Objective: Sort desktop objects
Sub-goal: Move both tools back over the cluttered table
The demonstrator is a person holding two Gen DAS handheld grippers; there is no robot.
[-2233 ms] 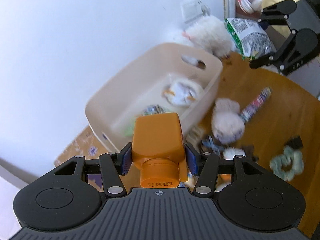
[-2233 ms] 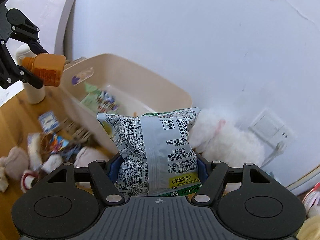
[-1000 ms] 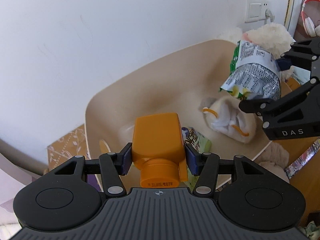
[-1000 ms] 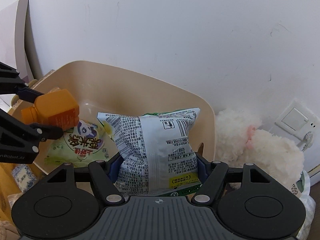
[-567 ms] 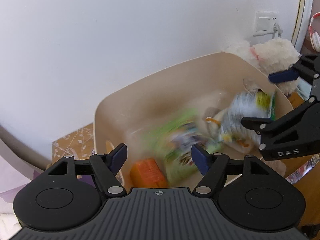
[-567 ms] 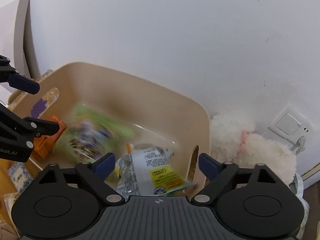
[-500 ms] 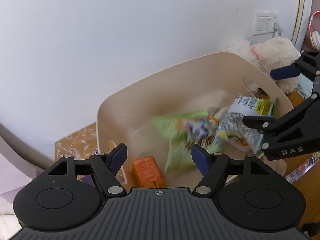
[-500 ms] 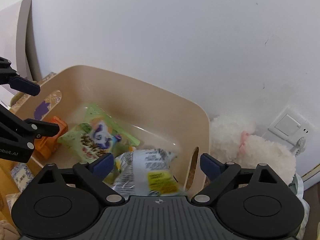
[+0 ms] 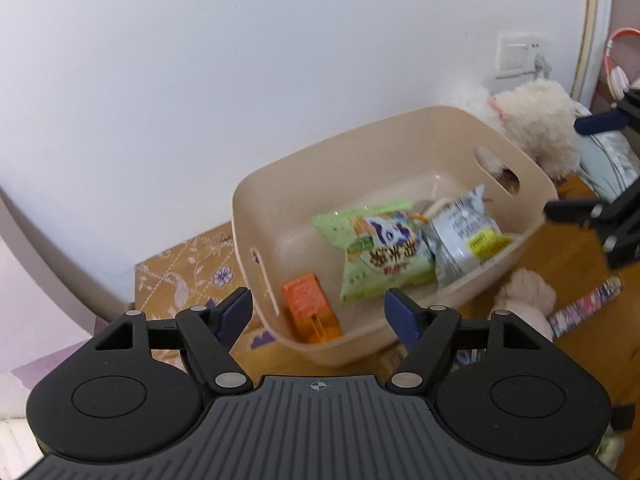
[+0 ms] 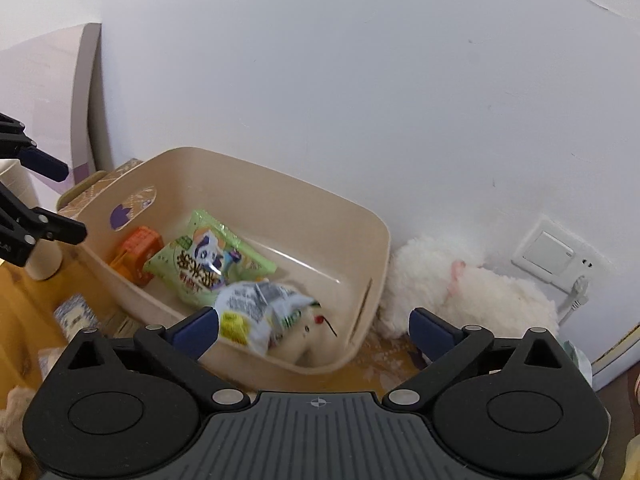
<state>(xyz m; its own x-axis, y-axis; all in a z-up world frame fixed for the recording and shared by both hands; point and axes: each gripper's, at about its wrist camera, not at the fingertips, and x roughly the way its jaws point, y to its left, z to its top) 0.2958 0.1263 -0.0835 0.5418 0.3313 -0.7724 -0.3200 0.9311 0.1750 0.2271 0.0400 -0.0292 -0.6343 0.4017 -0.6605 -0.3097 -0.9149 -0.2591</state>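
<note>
Beige bin: centre of the left wrist view, against the white wall; centre-left in the right wrist view.
Orange bottle: lying inside the bin at its lower left corner, cap toward the camera.
Green snack bag: flat in the middle of the bin, just right of the orange bottle.
Grey snack bag: inside the bin at the right end, touching the green snack bag; in the right wrist view it lies at the near wall, on a pale soft item.
Left gripper: bottom centre of its view, above the bin's near rim, jaws parted with nothing between them.
Right gripper: bottom centre of its view, over the bin's near wall, jaws opening, nothing gripped.
White plush toy: just right of the bin, under the wall socket.
Wooden table: lower right of the left wrist view, with a beige plush and a patterned stick packet beside the bin.
</note>
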